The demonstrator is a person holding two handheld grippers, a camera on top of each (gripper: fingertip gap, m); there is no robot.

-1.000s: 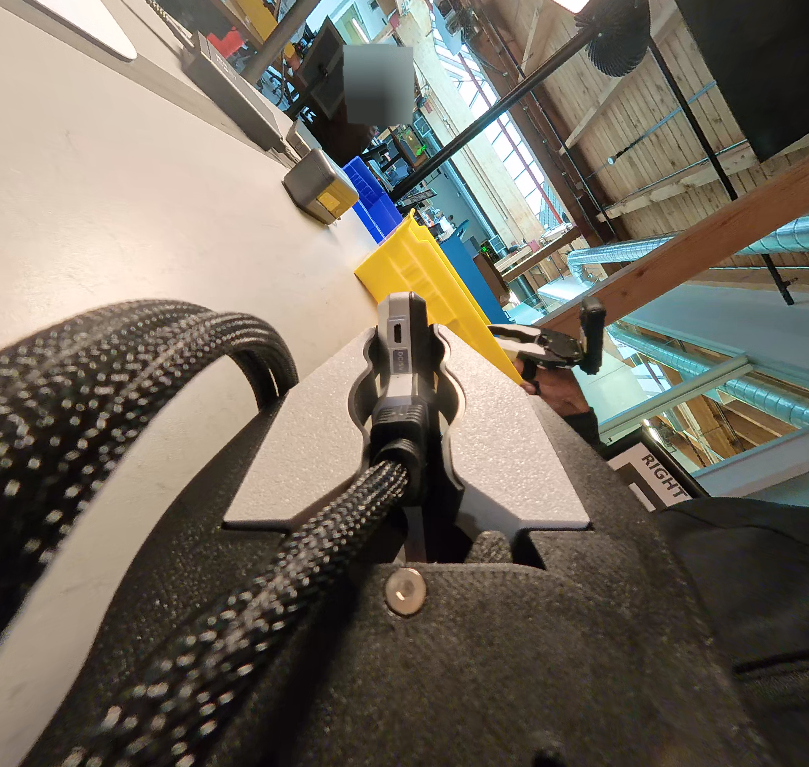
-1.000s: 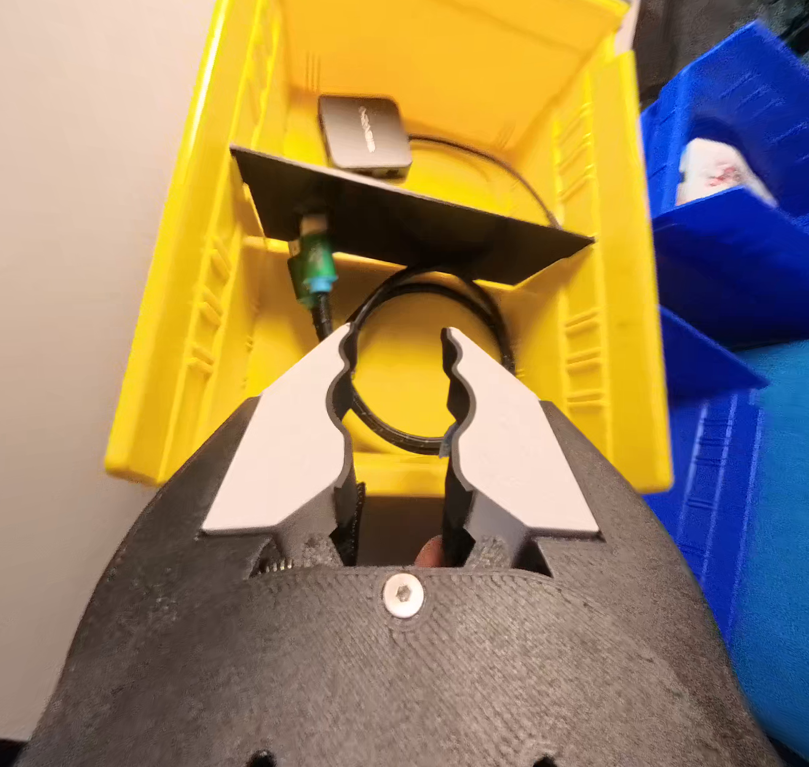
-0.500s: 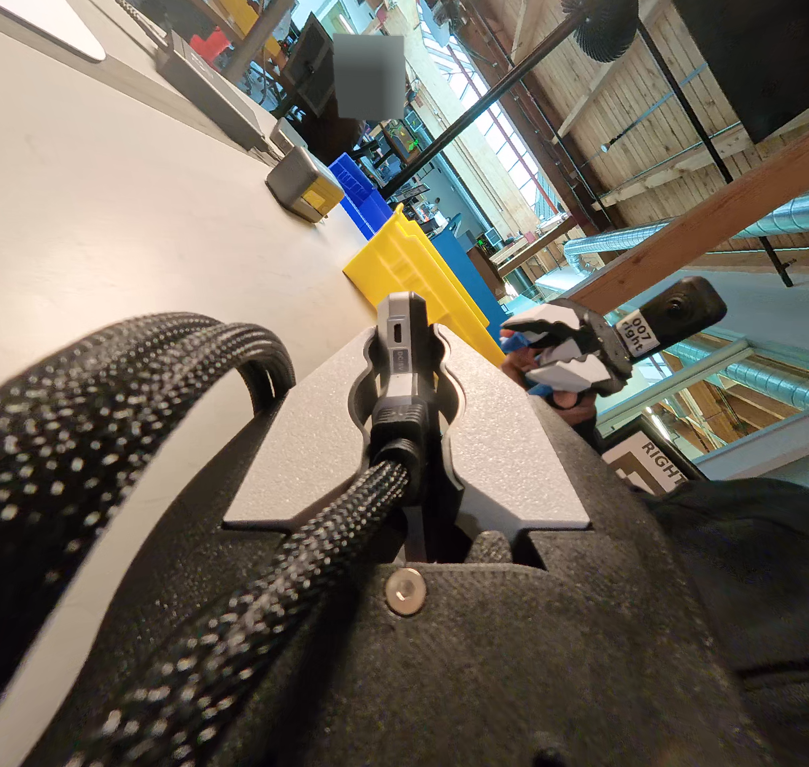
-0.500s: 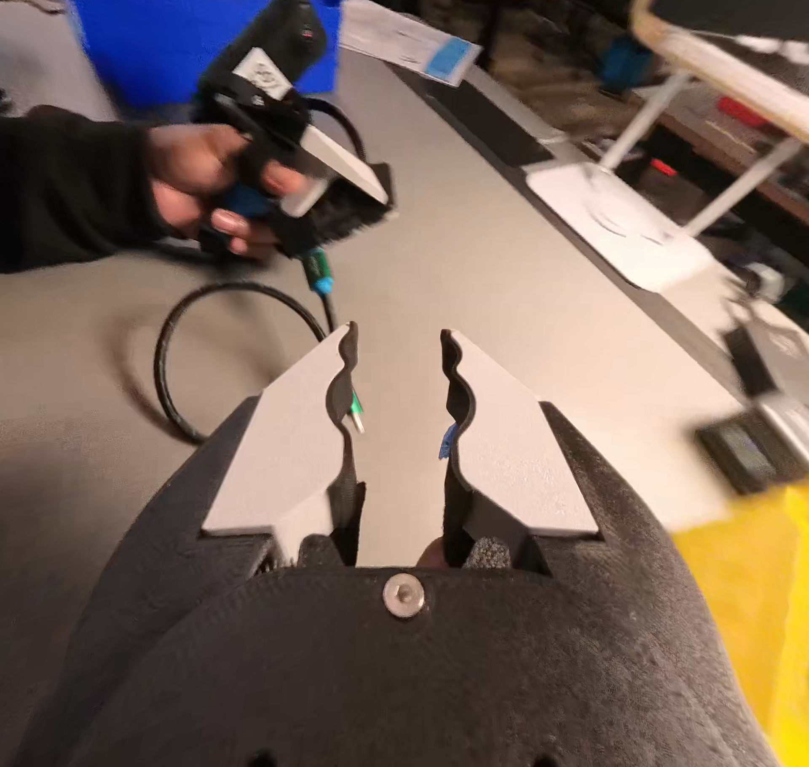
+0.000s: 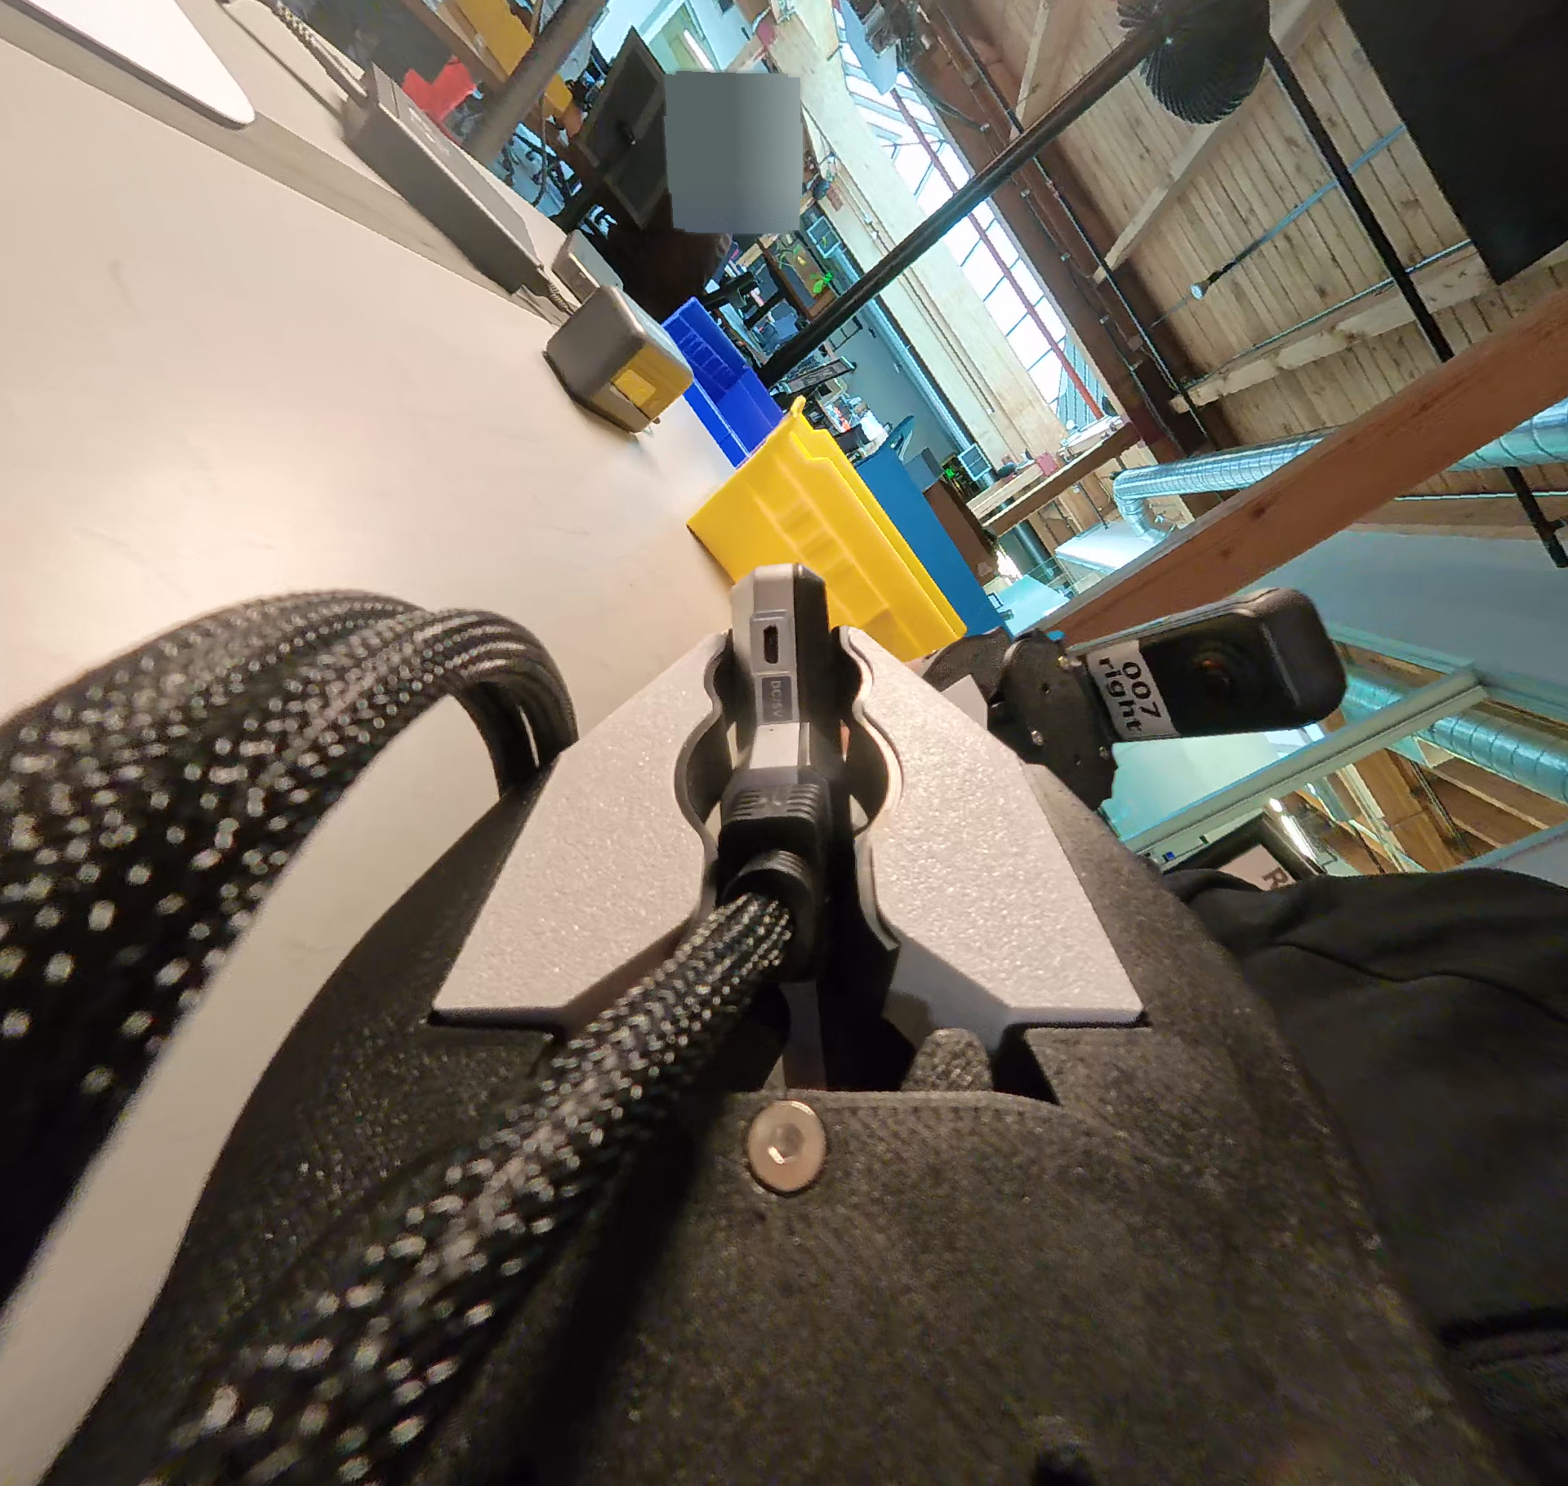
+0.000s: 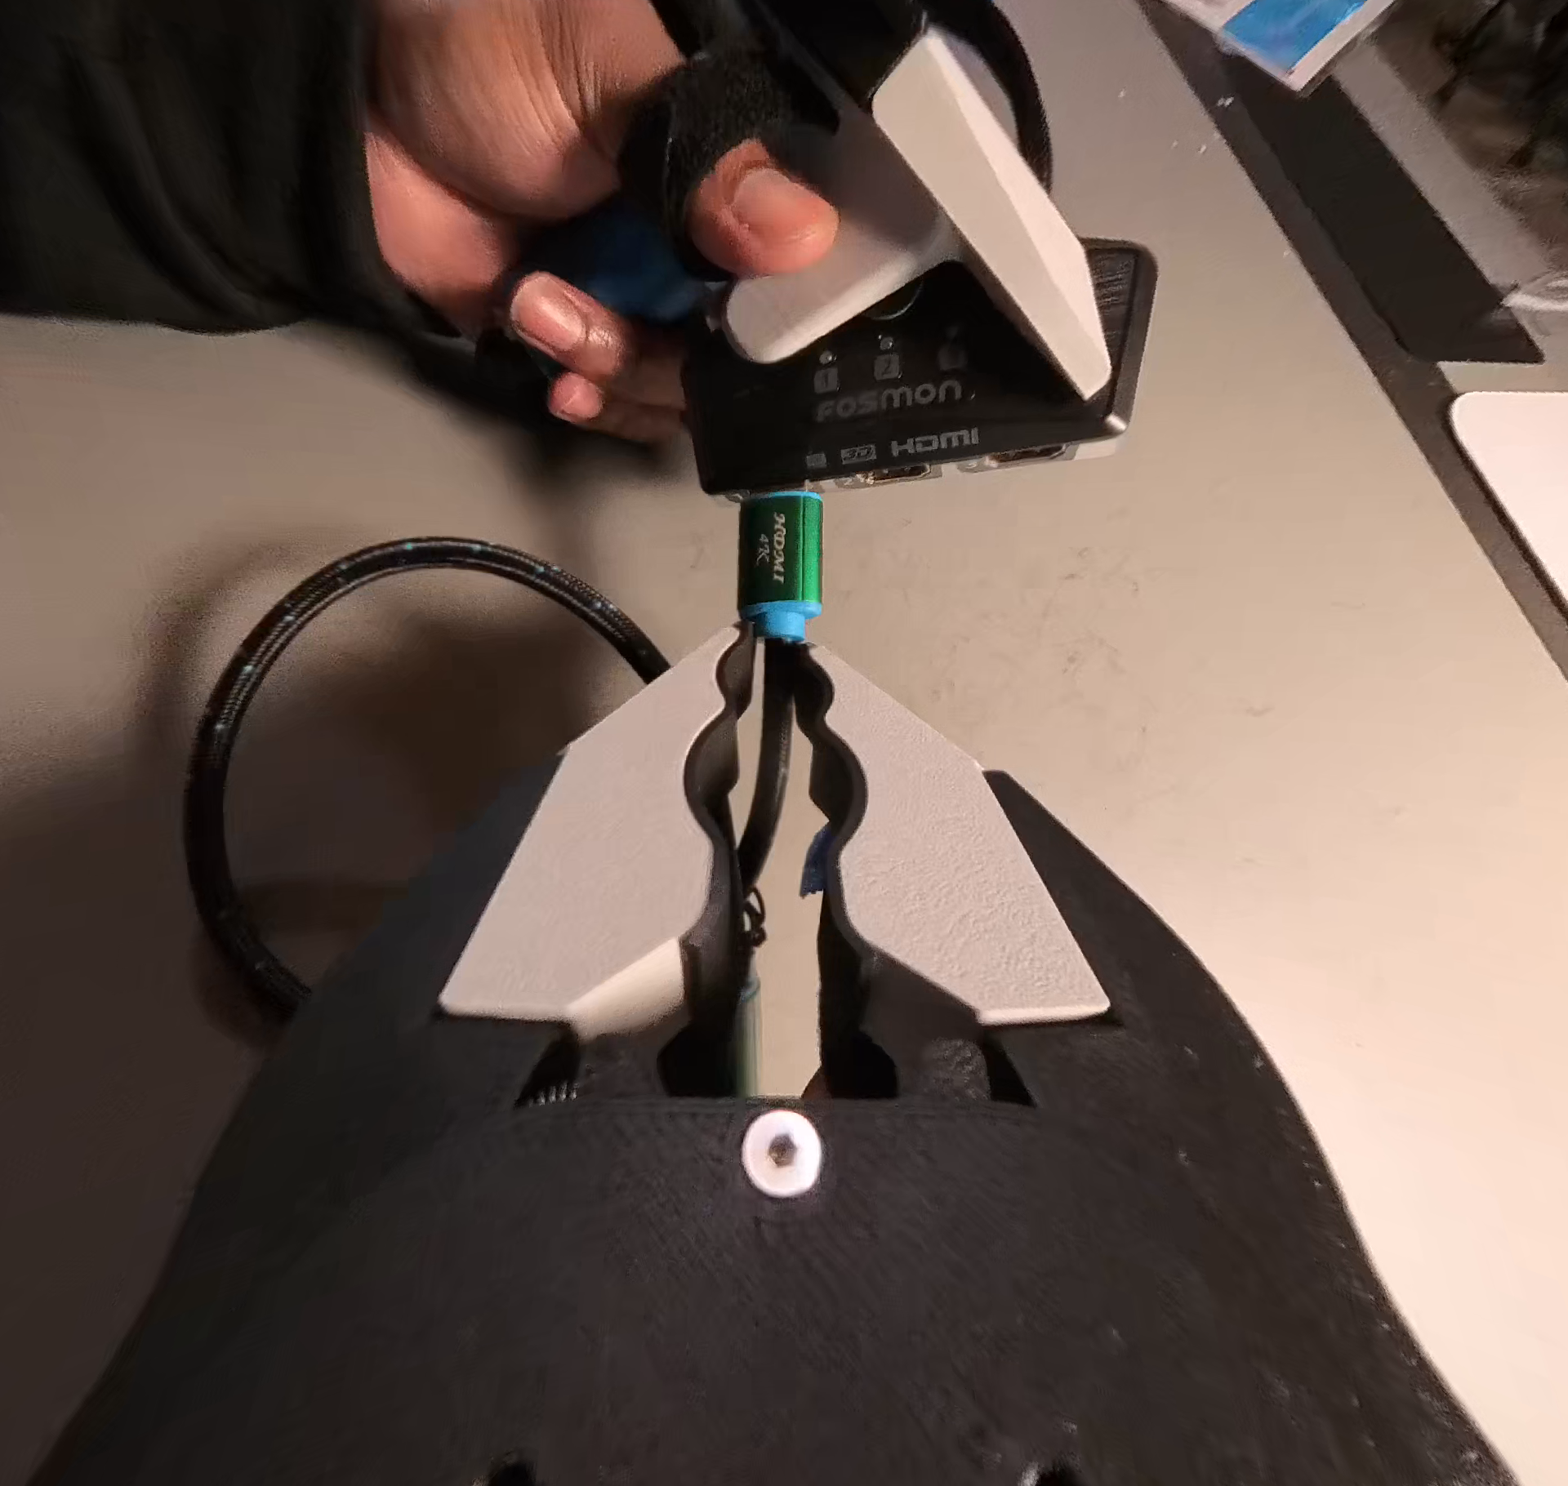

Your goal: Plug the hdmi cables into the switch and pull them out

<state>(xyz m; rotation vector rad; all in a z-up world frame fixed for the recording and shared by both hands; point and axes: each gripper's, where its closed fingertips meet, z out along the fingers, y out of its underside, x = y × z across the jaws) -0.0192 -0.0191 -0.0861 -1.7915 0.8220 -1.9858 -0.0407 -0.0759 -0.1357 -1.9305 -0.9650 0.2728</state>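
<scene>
In the left wrist view my left gripper [image 5: 781, 656] is shut on the dark HDMI switch [image 5: 785, 605], seen edge-on. A thick black braided cable [image 5: 254, 724] is plugged into the switch's near end. In the right wrist view the switch [image 6: 891, 419] sits between the left gripper's fingers [image 6: 976, 198], held by a hand [image 6: 509, 130]. A green plug [image 6: 779, 550] with a blue collar sits in the switch's leftmost port. My right gripper [image 6: 776, 644] is closed on its thin black cable [image 6: 254, 682] just behind the plug.
A yellow bin [image 5: 814, 529] and blue bins [image 5: 721, 376] stand at the table's far side. A grey and yellow box [image 5: 619, 359] and a long black device [image 5: 441, 164] lie along the edge. A white plate [image 6: 1519, 478] lies at the right. The left gripper's tips are roughly 8 centimeters from the right gripper's.
My right gripper swung from over the yellow bin to the left gripper, came up behind the green plug and narrowed around its cable. The left gripper kept hold of the switch.
</scene>
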